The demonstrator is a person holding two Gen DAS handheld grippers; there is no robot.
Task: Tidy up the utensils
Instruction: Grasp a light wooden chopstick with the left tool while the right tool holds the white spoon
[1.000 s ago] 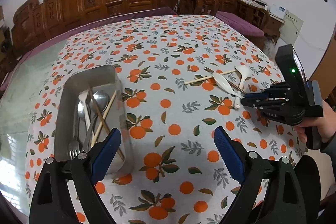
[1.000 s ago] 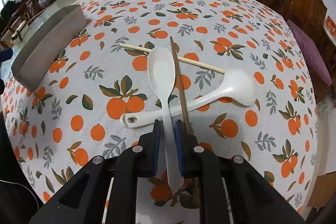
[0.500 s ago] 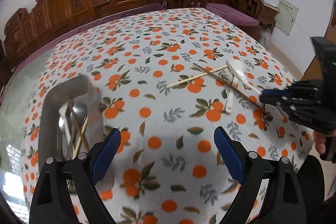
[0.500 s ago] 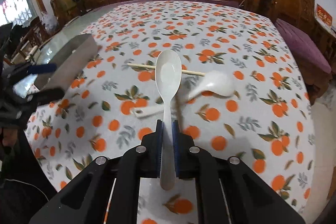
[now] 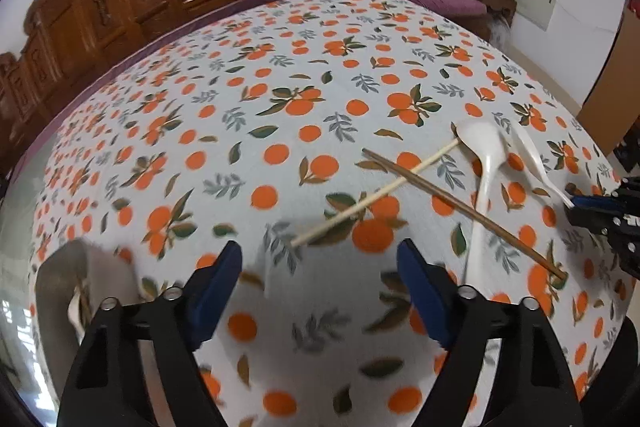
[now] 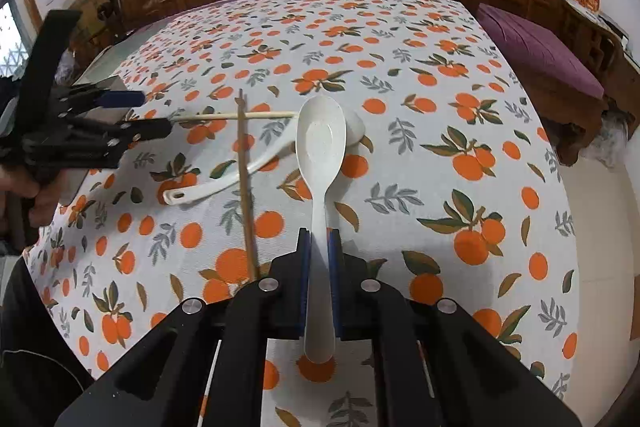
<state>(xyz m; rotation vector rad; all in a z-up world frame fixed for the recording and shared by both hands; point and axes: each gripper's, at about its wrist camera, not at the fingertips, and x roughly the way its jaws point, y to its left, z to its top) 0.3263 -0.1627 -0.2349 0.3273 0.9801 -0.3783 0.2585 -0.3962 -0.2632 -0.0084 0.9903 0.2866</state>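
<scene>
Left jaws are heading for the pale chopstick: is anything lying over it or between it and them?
Yes. The dark brown chopstick crosses on top of the pale wooden chopstick partway along. The near tip lies bare on the orange-print tablecloth, nothing between it and the closing left gripper.

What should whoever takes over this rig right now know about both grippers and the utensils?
Right gripper: shut on the white spoon by its handle, lifted off the cloth.
Left gripper: jaws closing with nothing between them, near the pale chopstick.
On the table: second white spoon, pale chopstick crossed by the dark chopstick.
Metal tray: holds utensils already.
Left: tray the held spoon, then the other three.
</scene>
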